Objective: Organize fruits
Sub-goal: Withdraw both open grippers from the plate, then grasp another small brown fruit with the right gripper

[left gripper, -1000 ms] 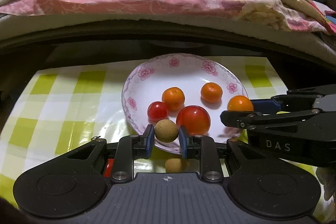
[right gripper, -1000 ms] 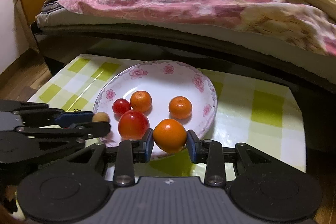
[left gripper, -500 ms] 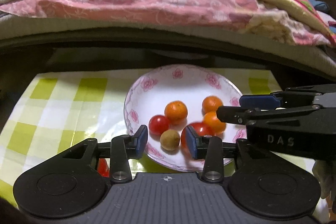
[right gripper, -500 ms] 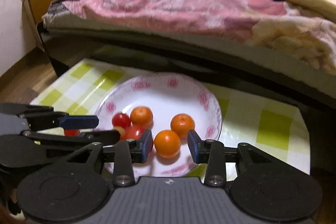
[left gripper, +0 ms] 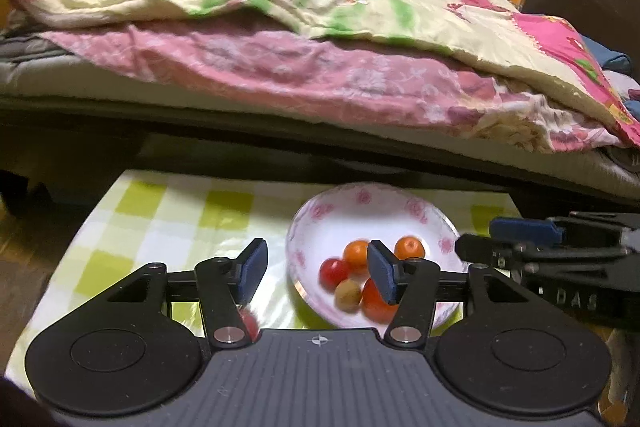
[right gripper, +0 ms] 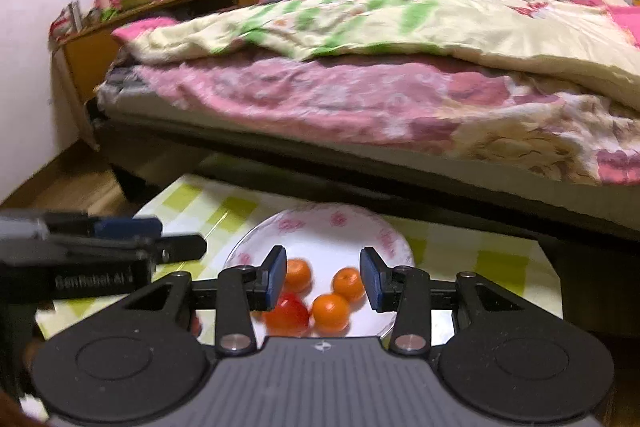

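Plainly, the left claw [left gripper: 316, 273] held nothing: its blue pads [left gripper: 252, 269] were spreading apart over the near rim of the plate [left gripper: 372, 199], with only tablecloth and plate showing between them. The right claw [right gripper: 323, 277] was likewise empty, its pads parted a little and clear of the oranges seen beyond them; its last widening was too slight to call a motion.

On the flowered plate lay most of the fruit. From the left wrist view I could count two oranges [left gripper: 409, 247], a small red tomato [left gripper: 334, 271], a larger red one [left gripper: 374, 301] partly behind the right finger, and a small brown fruit [left gripper: 347, 294] between them. The right wrist view showed a third orange [right gripper: 330, 313] near the front.

Outside the plate, a blurred red fruit [left gripper: 249, 321] lay on the green-checked tablecloth [left gripper: 152, 227], just under the left claw's left finger.

Judging by this, the gathering looked nearly done, with six pieces on the plate and at least that one red piece left to fetch. Whether more fruit lay hidden beneath the claw bodies I could not tell.
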Demonstrator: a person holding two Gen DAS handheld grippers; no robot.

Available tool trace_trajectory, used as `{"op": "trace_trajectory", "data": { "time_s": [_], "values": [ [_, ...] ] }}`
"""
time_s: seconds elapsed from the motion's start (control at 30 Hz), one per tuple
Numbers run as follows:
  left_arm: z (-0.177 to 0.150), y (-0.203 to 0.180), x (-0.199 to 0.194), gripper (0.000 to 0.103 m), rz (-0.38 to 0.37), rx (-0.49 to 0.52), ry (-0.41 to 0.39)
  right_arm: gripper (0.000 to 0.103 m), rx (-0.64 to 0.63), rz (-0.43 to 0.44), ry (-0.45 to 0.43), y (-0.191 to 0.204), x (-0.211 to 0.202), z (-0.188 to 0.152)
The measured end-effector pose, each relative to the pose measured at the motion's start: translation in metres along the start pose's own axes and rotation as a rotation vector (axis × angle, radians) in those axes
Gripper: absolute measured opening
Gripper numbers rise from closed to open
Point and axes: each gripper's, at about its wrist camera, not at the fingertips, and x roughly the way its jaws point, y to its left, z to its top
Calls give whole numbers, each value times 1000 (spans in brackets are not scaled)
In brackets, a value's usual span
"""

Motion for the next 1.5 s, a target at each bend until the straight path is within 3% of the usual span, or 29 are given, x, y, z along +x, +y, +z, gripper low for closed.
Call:
{"op": "trace_trajectory", "data": {
  "time_s": [0.33, 0.77, 1.2, 1.33, 1.5],
  "values": [
    [-36, 21, -29, 67, 16, -24, 81, 42, -80, 56, 105, 36, -2, -39],
    [-75, 22, -16, 67, -36, 83, 205, 42, -80, 60, 176, 50, 39, -74],
    [-86, 13, -10, 68, -75, 130, 239, 42, -71, 64, 184, 62, 73, -73],
    [-87, 11, -7, 68, -73, 133, 241, 32, -60, 44, 194, 58, 77, -72],
    [-83, -1, 3, 68, -86, 160, 214, 32, -34, 45, 214, 49, 68, -70]
  ]
}}
